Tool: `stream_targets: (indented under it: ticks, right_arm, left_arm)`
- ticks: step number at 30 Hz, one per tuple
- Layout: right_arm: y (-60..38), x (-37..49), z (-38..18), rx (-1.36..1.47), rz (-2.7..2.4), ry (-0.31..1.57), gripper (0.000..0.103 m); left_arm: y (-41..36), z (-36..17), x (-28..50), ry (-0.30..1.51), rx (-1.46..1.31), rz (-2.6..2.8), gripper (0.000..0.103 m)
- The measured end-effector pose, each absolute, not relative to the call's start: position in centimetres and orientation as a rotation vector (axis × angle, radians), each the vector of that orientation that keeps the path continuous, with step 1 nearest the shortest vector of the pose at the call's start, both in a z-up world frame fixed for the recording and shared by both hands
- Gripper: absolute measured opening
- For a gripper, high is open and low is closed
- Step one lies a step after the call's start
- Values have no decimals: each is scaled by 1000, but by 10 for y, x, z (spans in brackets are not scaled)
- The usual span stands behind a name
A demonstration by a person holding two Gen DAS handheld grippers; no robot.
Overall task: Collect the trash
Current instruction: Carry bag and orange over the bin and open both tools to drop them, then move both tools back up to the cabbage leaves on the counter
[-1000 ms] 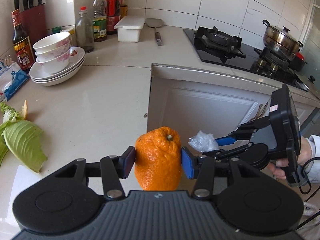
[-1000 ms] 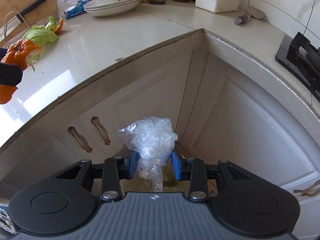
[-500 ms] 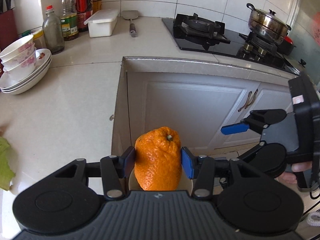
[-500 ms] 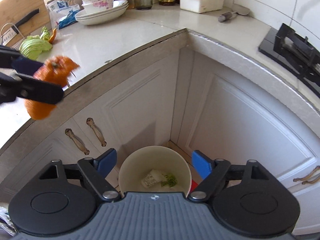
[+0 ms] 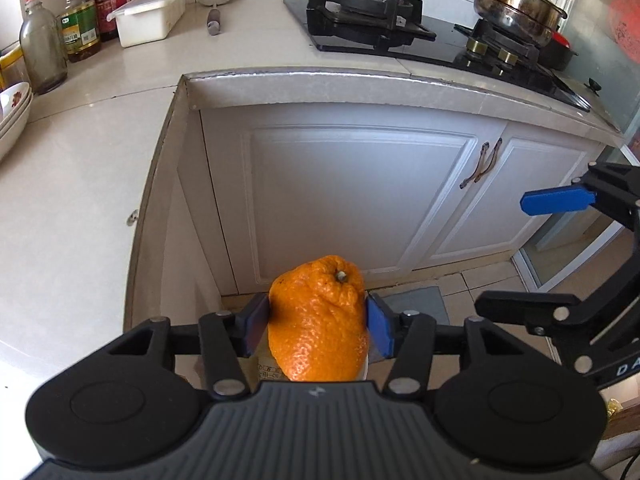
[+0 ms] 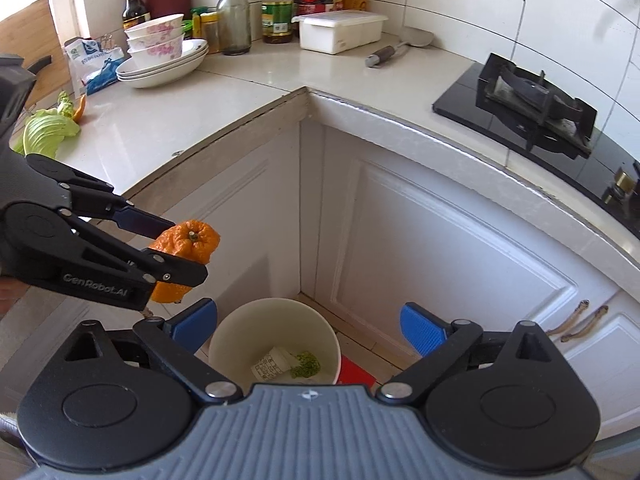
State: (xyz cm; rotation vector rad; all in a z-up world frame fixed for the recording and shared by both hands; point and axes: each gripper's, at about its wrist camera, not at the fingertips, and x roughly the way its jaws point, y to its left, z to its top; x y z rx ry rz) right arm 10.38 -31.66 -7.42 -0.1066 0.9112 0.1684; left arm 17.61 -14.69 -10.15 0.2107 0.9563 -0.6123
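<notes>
While the left gripper clamps the peel, seemingly above the bin, and the right gripper gapes empty, release comes next.

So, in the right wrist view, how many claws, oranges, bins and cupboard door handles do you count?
Claws: 2, the left claw and the right claw
Orange: 1
Bin: 1
Handles: 2
Total: 6
</notes>
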Motion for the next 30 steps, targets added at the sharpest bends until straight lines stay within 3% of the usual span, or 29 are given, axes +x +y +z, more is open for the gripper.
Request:
stream_targets:
  ticks: [2,7,14,30]
  right_arm:
    - [-319,101,-75,-104,151,915,100]
    - [-325,98,-73,-95,125,918,100]
    - [-321,100,-66,-102,131,892,101]
    - [-282,114,-41,-189,232,818,103]
  left_arm:
    - [-149,-102,178,944,212,-607,70]
    - [-149,-95,182,905,220,-598,78]
    - [-136,-75,180,844,222,-552,83]
    - [-88,-46,147,790,161,-402,84]
